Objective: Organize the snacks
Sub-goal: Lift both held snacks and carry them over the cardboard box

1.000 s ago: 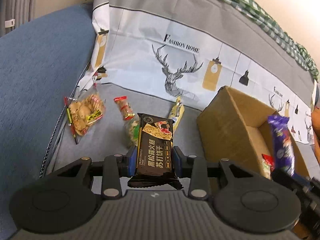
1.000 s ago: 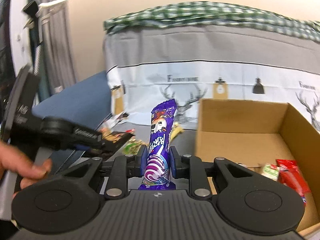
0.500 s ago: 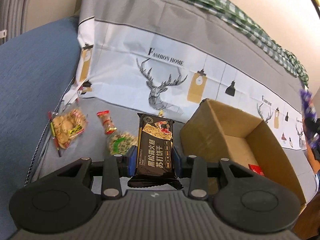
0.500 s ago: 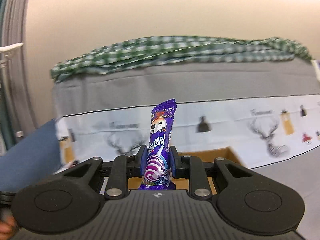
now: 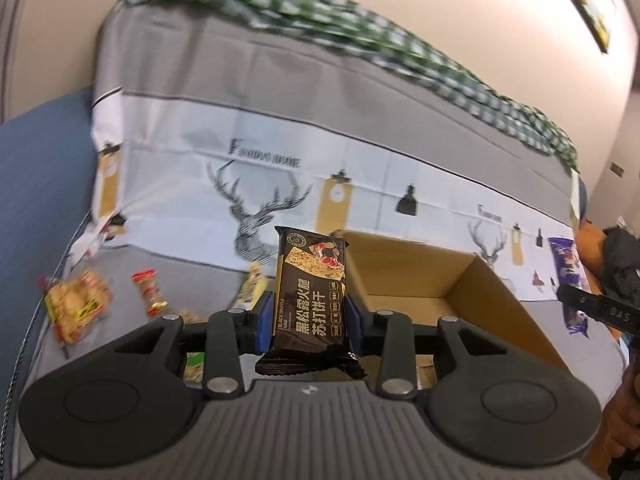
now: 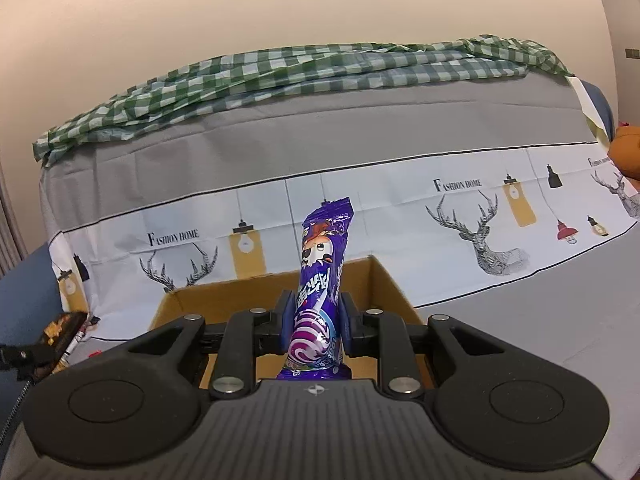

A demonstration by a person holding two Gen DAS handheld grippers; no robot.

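My left gripper [image 5: 310, 322] is shut on a black cracker packet [image 5: 311, 292], held upright above the near left edge of an open cardboard box [image 5: 460, 280]. My right gripper [image 6: 314, 322] is shut on a purple candy packet [image 6: 320, 280], held upright over the same box [image 6: 384, 280]. The purple packet also shows at the far right of the left wrist view [image 5: 568, 280]. The black packet shows at the left edge of the right wrist view [image 6: 60, 330].
Loose snacks lie on the grey sofa seat left of the box: a clear bag of biscuits [image 5: 76, 304], a small red packet [image 5: 150, 294], a yellow packet [image 5: 250, 292]. A deer-print cover [image 5: 260, 184] and a green checked cloth [image 6: 280, 76] drape the backrest.
Both grippers have swung up and toward the box with their packets. The right wrist view has turned from the box's left side to face its middle; the box interior has dropped behind the gripper.
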